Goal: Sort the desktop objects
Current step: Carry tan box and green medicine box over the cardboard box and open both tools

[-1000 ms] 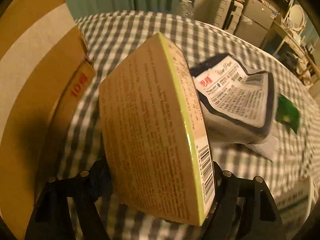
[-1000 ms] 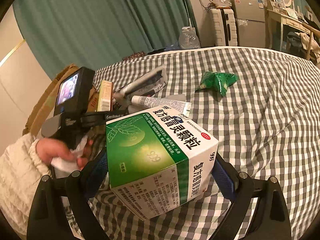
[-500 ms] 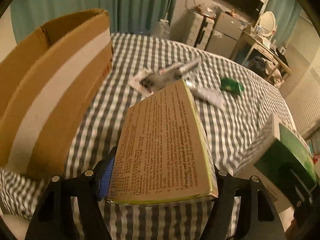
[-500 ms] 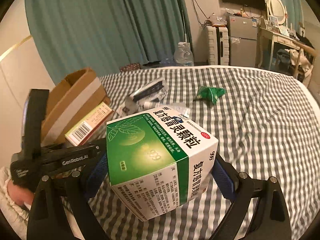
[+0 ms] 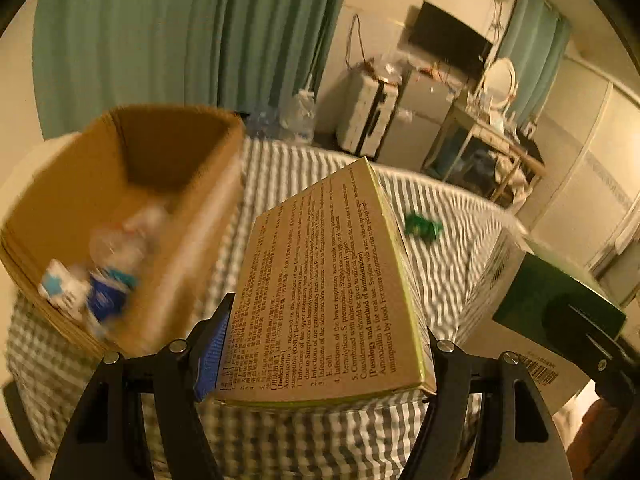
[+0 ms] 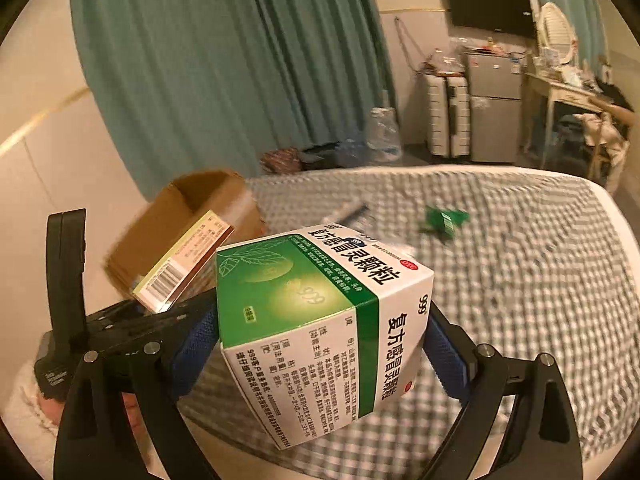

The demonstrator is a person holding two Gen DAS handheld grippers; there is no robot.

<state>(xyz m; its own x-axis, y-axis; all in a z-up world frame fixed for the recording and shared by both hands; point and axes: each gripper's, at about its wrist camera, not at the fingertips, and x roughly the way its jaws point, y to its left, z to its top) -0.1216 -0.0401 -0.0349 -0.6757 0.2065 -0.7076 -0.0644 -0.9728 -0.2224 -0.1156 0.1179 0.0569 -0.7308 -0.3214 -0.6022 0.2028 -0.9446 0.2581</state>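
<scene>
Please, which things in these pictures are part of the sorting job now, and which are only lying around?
Part of the job:
- tan medicine box, held in the left gripper
- green and white medicine box, held in the right gripper
- cardboard box, already holding some items
- green packet on the checked cloth

Only lying around:
- curtain
- television
- small fridge

We had both grippers up and angled downward: left gripper (image 5: 320, 344) clamped on a flat box (image 5: 328, 300), right gripper (image 6: 316, 344) clamped on a green box (image 6: 320, 328).
</scene>
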